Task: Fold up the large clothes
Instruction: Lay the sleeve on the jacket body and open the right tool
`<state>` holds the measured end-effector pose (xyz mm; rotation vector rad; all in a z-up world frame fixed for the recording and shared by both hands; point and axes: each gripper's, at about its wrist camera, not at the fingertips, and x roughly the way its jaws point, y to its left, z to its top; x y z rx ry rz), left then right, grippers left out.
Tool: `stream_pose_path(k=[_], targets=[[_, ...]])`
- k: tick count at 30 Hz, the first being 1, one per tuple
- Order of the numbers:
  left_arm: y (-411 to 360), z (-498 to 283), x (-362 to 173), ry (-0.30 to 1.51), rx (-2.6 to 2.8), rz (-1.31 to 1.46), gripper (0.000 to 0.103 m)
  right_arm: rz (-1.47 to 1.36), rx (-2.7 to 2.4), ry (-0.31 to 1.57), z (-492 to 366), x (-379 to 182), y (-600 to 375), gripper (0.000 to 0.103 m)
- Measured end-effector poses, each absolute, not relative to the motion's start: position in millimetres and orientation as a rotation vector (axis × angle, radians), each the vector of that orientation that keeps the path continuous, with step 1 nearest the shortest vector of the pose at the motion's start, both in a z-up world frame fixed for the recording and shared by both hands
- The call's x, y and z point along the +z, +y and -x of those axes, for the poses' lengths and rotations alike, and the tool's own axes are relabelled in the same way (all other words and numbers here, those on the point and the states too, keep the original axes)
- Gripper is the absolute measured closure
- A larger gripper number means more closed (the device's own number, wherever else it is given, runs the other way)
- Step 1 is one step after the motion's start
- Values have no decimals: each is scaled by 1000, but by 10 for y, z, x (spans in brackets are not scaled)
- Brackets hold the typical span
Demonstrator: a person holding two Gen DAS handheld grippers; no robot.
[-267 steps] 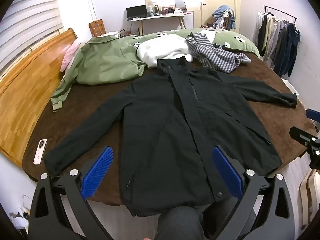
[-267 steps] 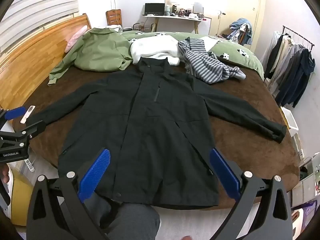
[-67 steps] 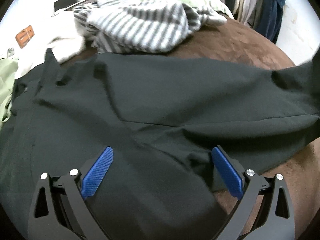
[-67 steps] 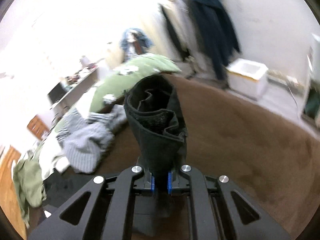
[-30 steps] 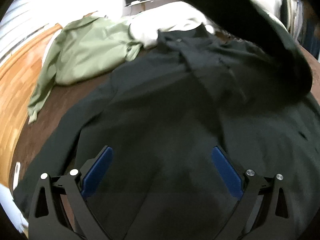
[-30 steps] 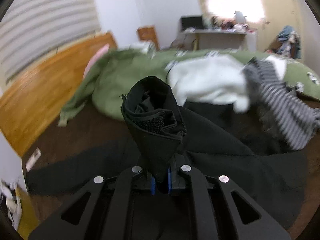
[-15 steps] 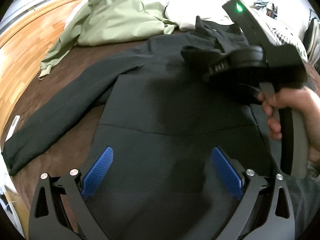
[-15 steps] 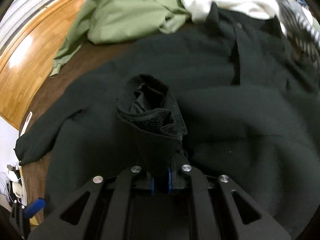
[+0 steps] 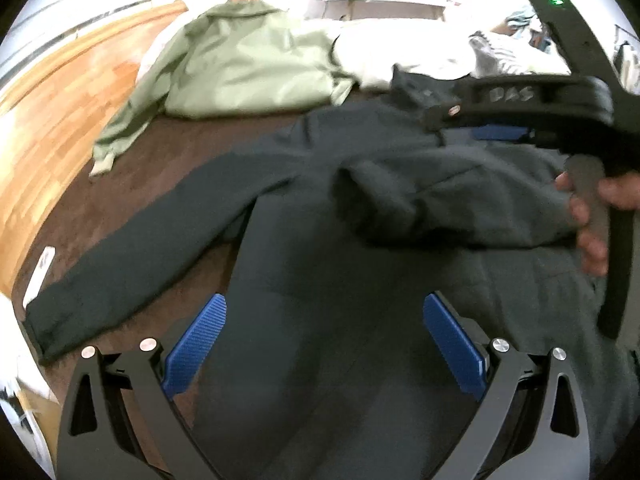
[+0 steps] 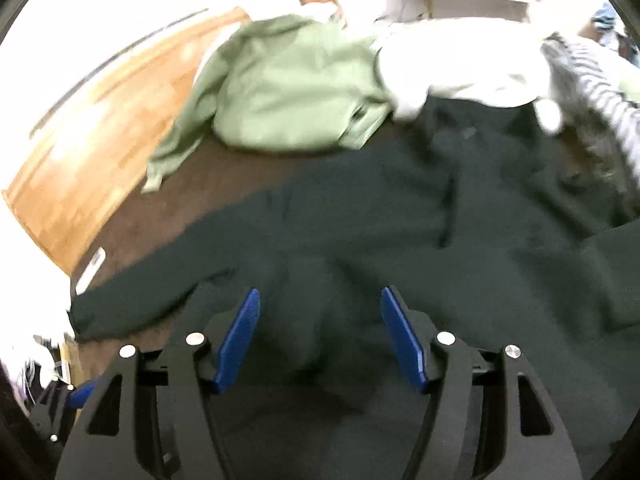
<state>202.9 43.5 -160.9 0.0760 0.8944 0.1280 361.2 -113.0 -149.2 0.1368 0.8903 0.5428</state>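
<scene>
A home bedroom: clothes-strewn bed (image 9: 132, 216) (wooden headboard (image 9: 52, 120)), desk (image 9: 384, 2) behind.

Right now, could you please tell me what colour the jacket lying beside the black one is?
Light green jacket, clearest in the right wrist view.

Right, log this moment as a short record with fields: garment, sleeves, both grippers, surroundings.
garment: black zip-front jacket spread on the brown bed cover
folded sleeve: one sleeve lies across the chest
other sleeve: long sleeve stretched out flat
right gripper: jaws have just been opening, sleeve cuff lies loose between the pads
left gripper: open, empty, above the jacket
nearby: light green jacket, white garment, striped garment
</scene>
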Motion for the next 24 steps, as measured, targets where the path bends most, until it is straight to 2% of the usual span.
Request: stream_pose_path(k=[6,13,16,20,24], targets=[[19,-2226,-1357,856,-5,-72,6,-53,347,853,-3609,-1186,-2061,29],[-622,-2817,-1469,857,-135,-38,6,-40,145,918,-3657,-1603,-3035,30],[-804,-3064,-1694,885,-117,-74,6,-71,86,940,-3737,-1864,-3321,37],[-807,-3256,-2045,946,-94,-81,6,-72,39,988,-3838,-2232,-3502,55],[-643,-3293,-2381,1005,-58,-87,6,-57,17,1009,-3951,-2488,-3522,56]])
